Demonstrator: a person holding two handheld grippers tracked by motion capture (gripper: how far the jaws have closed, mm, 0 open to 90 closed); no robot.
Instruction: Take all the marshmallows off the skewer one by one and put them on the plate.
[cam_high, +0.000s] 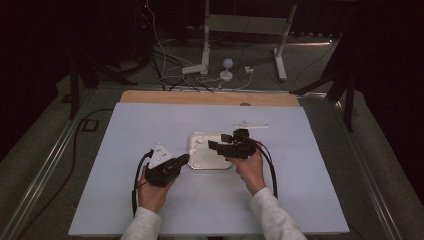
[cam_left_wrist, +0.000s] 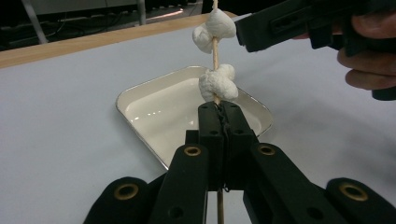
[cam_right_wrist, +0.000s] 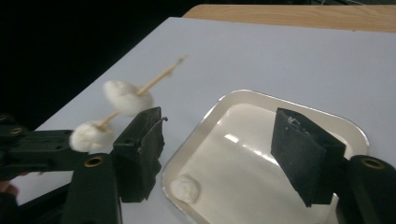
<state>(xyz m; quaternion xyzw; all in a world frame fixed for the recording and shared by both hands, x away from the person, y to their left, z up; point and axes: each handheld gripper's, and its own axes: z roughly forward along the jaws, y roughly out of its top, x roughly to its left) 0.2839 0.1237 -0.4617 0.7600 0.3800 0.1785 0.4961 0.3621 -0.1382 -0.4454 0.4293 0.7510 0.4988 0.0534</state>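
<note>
Here we see left gripper (cam_left_wrist: 219, 109) pinching skewer (cam_left_wrist: 215, 49) over tray (cam_left_wrist: 140, 95); right gripper (cam_right_wrist: 219, 140) spread, empty; mat (cam_high: 125, 130) open around.

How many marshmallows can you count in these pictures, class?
3. Two marshmallows sit on the skewer held in the left claw: an upper one and a lower one. A third lies in the tray; others may be hidden.
</note>
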